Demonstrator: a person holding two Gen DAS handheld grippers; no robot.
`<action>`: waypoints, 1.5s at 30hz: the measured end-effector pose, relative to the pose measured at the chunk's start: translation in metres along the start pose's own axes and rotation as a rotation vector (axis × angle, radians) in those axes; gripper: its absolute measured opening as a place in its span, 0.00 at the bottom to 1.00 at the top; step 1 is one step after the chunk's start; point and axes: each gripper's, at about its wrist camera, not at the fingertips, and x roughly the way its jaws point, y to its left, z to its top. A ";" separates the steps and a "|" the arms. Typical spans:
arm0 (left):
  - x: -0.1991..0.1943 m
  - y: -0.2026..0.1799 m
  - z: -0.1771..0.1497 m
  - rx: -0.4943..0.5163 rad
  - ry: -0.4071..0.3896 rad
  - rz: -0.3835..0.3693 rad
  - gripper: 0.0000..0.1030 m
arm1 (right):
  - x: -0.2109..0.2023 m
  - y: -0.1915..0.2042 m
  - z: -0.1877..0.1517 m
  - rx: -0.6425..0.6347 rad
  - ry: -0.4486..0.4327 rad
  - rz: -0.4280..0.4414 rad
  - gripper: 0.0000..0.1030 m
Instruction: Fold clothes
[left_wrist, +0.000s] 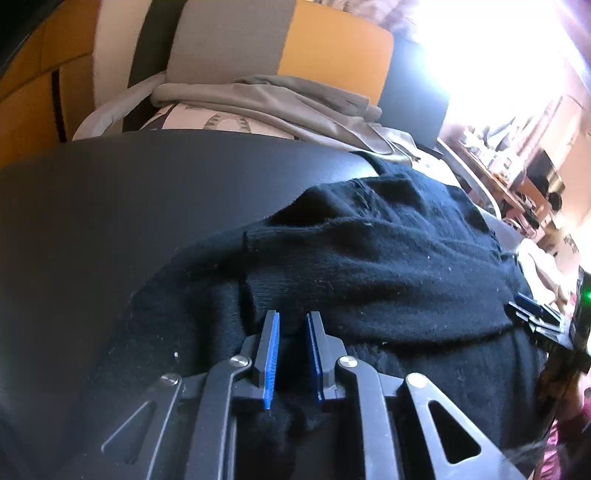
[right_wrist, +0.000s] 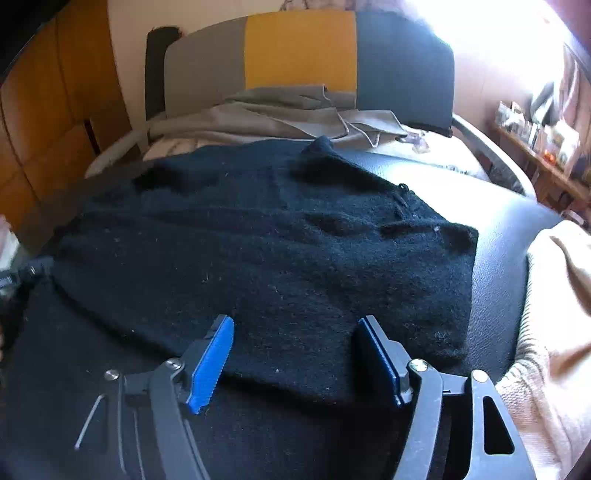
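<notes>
Left gripper: fingers a narrow gap apart, black knit bunched low between them; pads not seen pressing it. Right gripper: fingers wide apart, nothing pinched, poised over the near edge of the sweater.

Sweater: black knit, spread on a black desk. Near part shows one layer laid over another, the upper layer's edge running just ahead of the right fingers. In the left view the knit rises in a rumpled fold ahead of the fingers, bare desk to its left. Right gripper shows at that view's right edge, beside the sweater.

Right of the desk, near: cream knit garment.

Beyond the desk's far edge: grey cloth heaped on a bed, against a headboard of grey, yellow and dark panels. Far right: cluttered shelf, window glare above.
</notes>
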 end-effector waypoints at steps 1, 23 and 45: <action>0.001 -0.003 0.000 0.007 -0.007 0.015 0.15 | 0.000 0.001 0.000 -0.005 0.000 -0.008 0.72; -0.039 -0.064 -0.007 -0.027 -0.038 -0.156 0.23 | -0.005 -0.003 0.003 0.017 0.025 0.111 0.88; -0.090 0.055 -0.061 -0.431 -0.075 -0.065 0.27 | -0.016 0.037 0.035 -0.010 -0.015 0.413 0.65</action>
